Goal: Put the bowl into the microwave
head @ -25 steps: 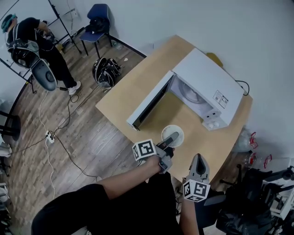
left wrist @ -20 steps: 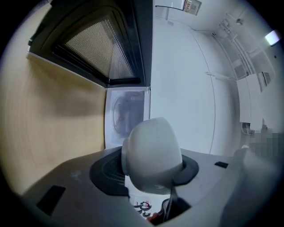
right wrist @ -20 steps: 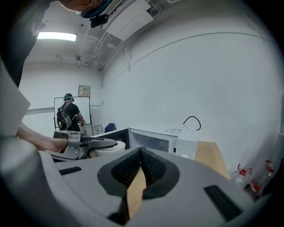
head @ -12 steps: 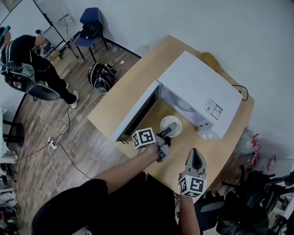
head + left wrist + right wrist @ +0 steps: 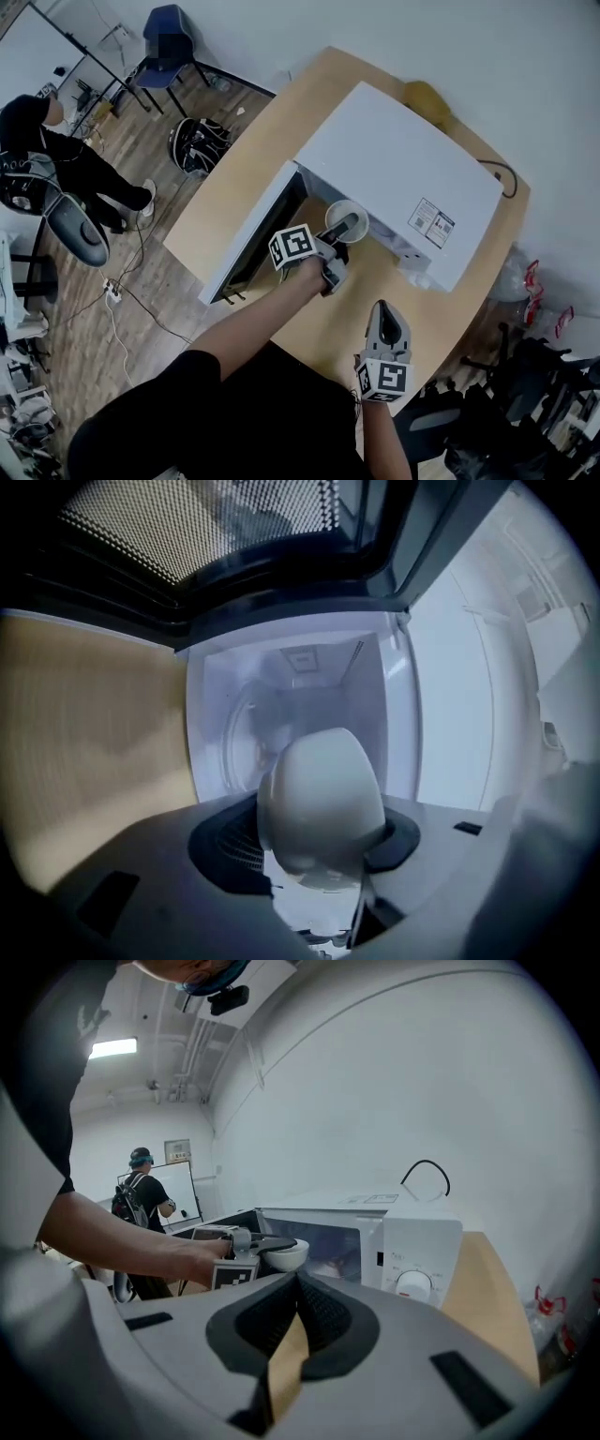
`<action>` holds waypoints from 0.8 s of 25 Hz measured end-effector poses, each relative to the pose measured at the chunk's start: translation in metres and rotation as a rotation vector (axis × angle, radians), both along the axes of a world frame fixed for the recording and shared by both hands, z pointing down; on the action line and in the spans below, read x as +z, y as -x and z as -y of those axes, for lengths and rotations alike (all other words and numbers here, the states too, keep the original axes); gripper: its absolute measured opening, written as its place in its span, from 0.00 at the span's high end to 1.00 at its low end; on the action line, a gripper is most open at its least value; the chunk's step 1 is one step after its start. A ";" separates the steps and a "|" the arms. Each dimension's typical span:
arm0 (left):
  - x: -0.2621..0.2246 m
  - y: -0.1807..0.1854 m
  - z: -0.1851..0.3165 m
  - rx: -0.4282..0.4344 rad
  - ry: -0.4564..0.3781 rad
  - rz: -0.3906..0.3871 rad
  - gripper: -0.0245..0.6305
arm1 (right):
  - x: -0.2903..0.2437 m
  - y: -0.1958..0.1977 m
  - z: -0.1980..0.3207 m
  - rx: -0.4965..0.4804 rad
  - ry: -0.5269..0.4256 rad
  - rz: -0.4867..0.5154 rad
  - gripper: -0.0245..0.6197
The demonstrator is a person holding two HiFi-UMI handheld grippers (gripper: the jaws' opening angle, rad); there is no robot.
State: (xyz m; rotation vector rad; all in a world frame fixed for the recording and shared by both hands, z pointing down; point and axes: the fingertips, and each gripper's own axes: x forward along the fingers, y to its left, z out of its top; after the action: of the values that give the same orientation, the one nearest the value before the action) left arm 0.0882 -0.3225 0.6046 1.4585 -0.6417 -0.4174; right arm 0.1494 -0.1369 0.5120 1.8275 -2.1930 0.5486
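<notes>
Holding: the left gripper (image 5: 347, 228) has its jaws clamped on the rim of the white bowl (image 5: 341, 214).
Bowl position: lifted clear of the table (image 5: 234, 178), at the mouth of the open microwave (image 5: 394, 173); the left gripper view shows the cavity straight ahead.
Microwave door: the door (image 5: 246, 239) stands swung wide.
Right gripper: the right gripper (image 5: 386, 319) hangs over the table's near edge, jaws together with nothing between them.
Background: a person (image 5: 42, 155) stands on the wooden floor, well apart.
</notes>
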 end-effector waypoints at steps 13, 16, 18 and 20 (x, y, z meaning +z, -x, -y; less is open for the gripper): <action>0.048 -0.042 0.050 0.063 0.004 0.069 0.64 | 0.017 -0.036 0.036 -0.028 -0.008 0.056 0.87; 0.050 -0.051 0.059 0.045 0.022 0.065 0.64 | 0.018 -0.034 0.037 -0.064 -0.018 0.077 0.87; 0.049 -0.056 0.064 0.040 0.018 0.065 0.64 | 0.020 -0.033 0.034 -0.073 -0.018 0.095 0.87; 0.048 -0.059 0.069 0.039 0.002 0.083 0.64 | 0.021 -0.033 0.031 -0.069 -0.018 0.103 0.87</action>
State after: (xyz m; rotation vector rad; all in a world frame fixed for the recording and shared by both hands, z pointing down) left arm 0.1474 -0.3917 0.6522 1.4905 -0.6785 -0.3270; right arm 0.1820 -0.1676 0.5331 1.7620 -2.3248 0.6240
